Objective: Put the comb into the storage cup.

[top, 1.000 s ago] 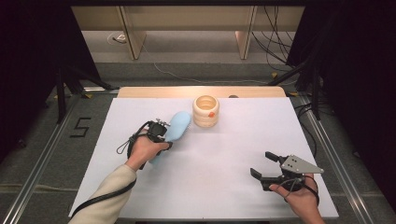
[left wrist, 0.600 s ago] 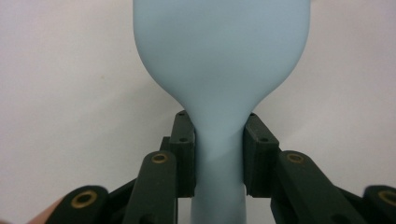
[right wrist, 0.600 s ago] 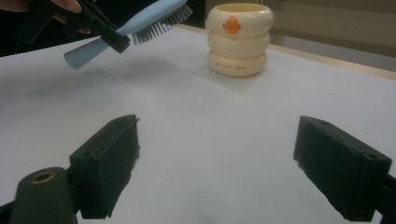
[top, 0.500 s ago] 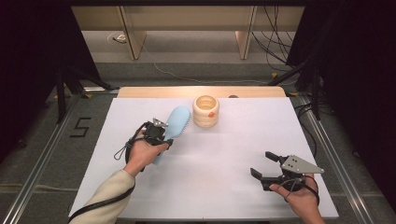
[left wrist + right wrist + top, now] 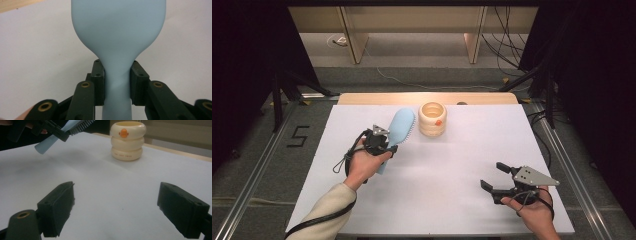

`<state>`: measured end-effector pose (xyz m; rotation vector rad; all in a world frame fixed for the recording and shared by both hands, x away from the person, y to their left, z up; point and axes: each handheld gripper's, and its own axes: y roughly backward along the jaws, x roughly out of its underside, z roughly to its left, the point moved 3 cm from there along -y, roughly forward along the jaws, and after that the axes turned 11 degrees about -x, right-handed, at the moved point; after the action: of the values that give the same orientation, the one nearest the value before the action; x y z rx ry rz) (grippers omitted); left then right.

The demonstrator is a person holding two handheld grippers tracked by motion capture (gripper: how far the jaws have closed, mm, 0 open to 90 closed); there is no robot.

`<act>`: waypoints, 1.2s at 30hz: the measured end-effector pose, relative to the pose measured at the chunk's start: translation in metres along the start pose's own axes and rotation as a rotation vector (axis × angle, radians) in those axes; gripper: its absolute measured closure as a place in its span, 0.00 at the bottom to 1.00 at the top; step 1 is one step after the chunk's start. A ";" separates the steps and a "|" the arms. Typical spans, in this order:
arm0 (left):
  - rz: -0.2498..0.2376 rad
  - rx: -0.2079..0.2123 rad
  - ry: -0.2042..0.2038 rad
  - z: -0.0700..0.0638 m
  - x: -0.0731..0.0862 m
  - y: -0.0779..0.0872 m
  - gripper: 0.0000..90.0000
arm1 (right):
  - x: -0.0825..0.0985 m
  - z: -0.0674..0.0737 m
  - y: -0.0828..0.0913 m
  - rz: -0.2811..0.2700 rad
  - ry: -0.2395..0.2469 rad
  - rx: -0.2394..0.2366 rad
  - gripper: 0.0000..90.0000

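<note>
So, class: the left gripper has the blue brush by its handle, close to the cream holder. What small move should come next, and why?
Probably carry the blue brush a little further toward the cream holder and begin tipping it upright over the open top. The left gripper is clamped on the handle with the brush off the table, its head just beside the holder, while the right gripper waits open and empty.

Tabletop [image 5: 452, 200]: white sheet over wood, a bare wooden strip along its far edge. Floor marking "5" [image 5: 299, 136]: off the tabletop's left edge. Loose cables [image 5: 507, 50]: on the floor beyond the far right corner.
</note>
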<state>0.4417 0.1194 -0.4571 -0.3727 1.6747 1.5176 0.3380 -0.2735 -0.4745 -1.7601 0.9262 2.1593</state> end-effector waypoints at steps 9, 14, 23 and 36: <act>-0.038 0.003 0.026 -0.001 -0.003 0.004 0.77 | 0.000 0.000 0.000 -0.003 -0.001 0.001 0.17; -0.063 0.003 0.033 -0.002 -0.005 0.007 0.77 | 0.000 0.000 0.000 -0.003 -0.001 0.001 0.17; -0.103 0.009 0.034 -0.005 -0.010 0.014 0.77 | -0.001 0.000 -0.001 -0.004 0.000 0.001 0.17; -0.145 0.014 0.054 -0.009 -0.015 0.019 0.77 | -0.001 0.000 -0.003 -0.006 -0.001 0.002 0.17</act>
<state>0.4343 0.1113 -0.4339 -0.5201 1.6618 1.3999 0.3402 -0.2711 -0.4746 -1.7577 0.9218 2.1548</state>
